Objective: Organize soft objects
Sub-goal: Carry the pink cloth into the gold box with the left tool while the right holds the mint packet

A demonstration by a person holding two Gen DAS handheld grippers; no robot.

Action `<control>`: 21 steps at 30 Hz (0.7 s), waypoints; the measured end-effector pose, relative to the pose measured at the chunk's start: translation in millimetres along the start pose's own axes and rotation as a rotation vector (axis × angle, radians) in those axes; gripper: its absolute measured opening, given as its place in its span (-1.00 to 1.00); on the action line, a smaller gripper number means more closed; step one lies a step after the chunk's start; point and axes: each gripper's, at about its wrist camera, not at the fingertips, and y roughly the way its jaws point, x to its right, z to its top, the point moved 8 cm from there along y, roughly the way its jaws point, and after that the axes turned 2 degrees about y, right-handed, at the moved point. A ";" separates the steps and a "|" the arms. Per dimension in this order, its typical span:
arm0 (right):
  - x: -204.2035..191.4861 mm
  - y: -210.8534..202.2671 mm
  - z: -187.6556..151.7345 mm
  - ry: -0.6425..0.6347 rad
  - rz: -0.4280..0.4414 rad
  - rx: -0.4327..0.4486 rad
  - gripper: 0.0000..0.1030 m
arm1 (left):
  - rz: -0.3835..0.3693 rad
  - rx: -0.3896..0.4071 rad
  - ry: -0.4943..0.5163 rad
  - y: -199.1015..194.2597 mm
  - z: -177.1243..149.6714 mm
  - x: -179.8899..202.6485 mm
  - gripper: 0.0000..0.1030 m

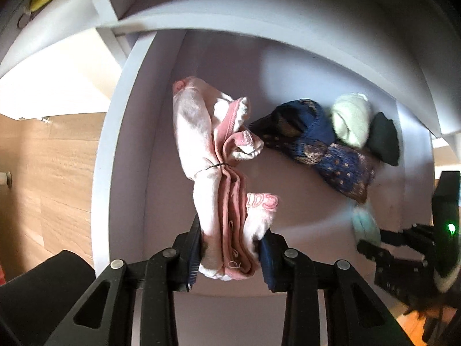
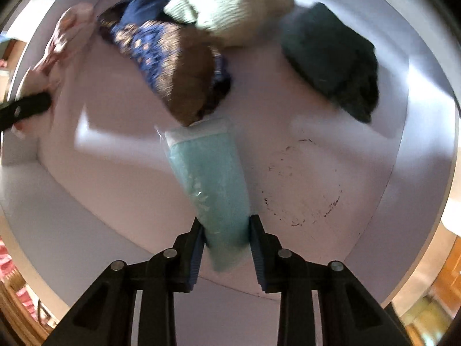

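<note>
Looking down into a white drawer point(image 1: 135, 92). The left gripper point(image 1: 229, 255) pinches a pink bundle point(image 1: 216, 173) near the drawer's left wall. The right gripper point(image 2: 227, 248) clamps a teal packet point(image 2: 213, 178) mid-drawer. Navy socks point(image 2: 161, 52), a cream roll point(image 2: 230, 14) and a dark roll point(image 2: 331, 57) already sit along the back; two items seem left to place.

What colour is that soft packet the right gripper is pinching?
Pale turquoise, in clear plastic wrap: the soft packet shows best in the right wrist view.
</note>
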 end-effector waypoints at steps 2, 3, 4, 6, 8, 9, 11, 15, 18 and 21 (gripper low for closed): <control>-0.7 1.7 -0.3 0.010 0.007 0.004 -0.42 | -0.008 0.008 0.004 -9.4 -0.3 3.7 -0.35; -2.0 3.4 -1.0 0.014 0.010 0.007 -0.41 | -0.012 0.010 0.003 -13.5 -0.7 6.1 -0.35; -1.6 4.8 -0.8 0.015 0.011 0.008 -0.41 | -0.018 0.015 0.006 -20.2 -0.8 8.8 -0.36; 2.6 5.2 4.0 0.022 0.016 0.009 -0.40 | -0.030 0.027 0.023 -36.4 -1.3 12.8 -0.37; 18.4 8.6 5.6 0.029 0.025 0.009 -0.38 | -0.041 0.037 0.063 -51.0 -2.8 22.8 -0.37; 24.4 8.0 3.9 0.032 0.028 0.010 -0.38 | -0.047 0.044 0.083 -57.8 -4.7 27.2 -0.37; 28.8 6.8 2.5 0.037 0.033 0.011 -0.38 | -0.067 0.061 0.137 -74.4 -9.2 40.1 -0.37; 40.3 -6.5 -0.4 0.039 0.037 0.015 -0.38 | -0.098 0.099 0.242 -104.1 -18.6 62.5 -0.37; 42.2 -7.9 -0.9 0.037 0.037 0.014 -0.39 | -0.119 0.136 0.303 -129.7 -23.7 76.3 -0.37; 42.6 -8.5 -1.2 0.038 0.036 0.014 -0.39 | -0.152 0.182 0.344 -160.7 -24.8 88.6 -0.37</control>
